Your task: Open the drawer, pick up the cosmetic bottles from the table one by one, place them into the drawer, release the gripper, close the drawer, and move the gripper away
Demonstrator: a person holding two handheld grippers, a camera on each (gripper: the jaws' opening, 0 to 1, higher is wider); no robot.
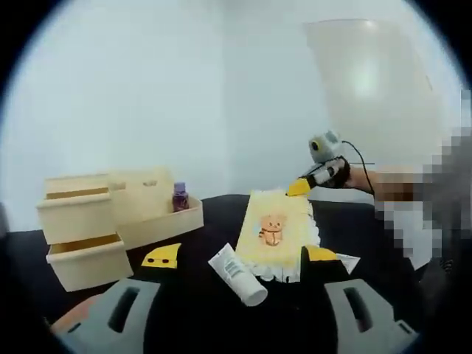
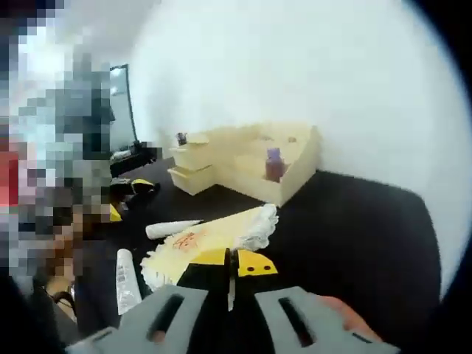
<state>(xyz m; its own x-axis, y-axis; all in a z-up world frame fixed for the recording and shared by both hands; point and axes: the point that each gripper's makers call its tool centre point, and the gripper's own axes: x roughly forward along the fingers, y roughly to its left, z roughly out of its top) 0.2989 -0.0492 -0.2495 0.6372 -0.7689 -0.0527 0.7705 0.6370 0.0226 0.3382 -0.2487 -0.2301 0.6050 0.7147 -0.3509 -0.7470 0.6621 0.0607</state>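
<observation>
- On the black tabletop [image 1: 221,310], a wooden organiser [image 1: 118,214] is standing at the left of the left gripper view, with two drawers [image 1: 81,240] pulled partly out, one above the other.
- A purple bottle [image 1: 180,198] is standing upright in the organiser's open tray, just beside the drawer block.
- A yellow cloth [image 1: 276,232] with a frilled white edge and a small bear print is lying flat near the middle of the tabletop.
- A white tube [image 1: 237,275] is lying on its side, touching or just beside the cloth's near-left edge, between the left tongs' tips.
- The left tongs [image 1: 240,257] are standing wide apart and are gripping nothing; the yellow tips are flanking the tube without touching it.
- The right tongs [image 1: 299,188] are showing in the left gripper view above the far corner of the cloth, held by a hand [image 1: 361,179].
- At the centre of the right gripper view, the right tongs [image 2: 230,267] are standing with their yellow tips pressed nearly together, with only a thin slit between them; nothing is held.
- A second white tube [image 2: 127,280] is lying in the right gripper view, at the left of the cloth [image 2: 214,236]; the first tube [image 2: 171,228] is lying at the cloth's far-left edge.
- The organiser [image 2: 243,158] is standing beyond the cloth near the wall, with the purple bottle [image 2: 274,165] upright inside it.
</observation>
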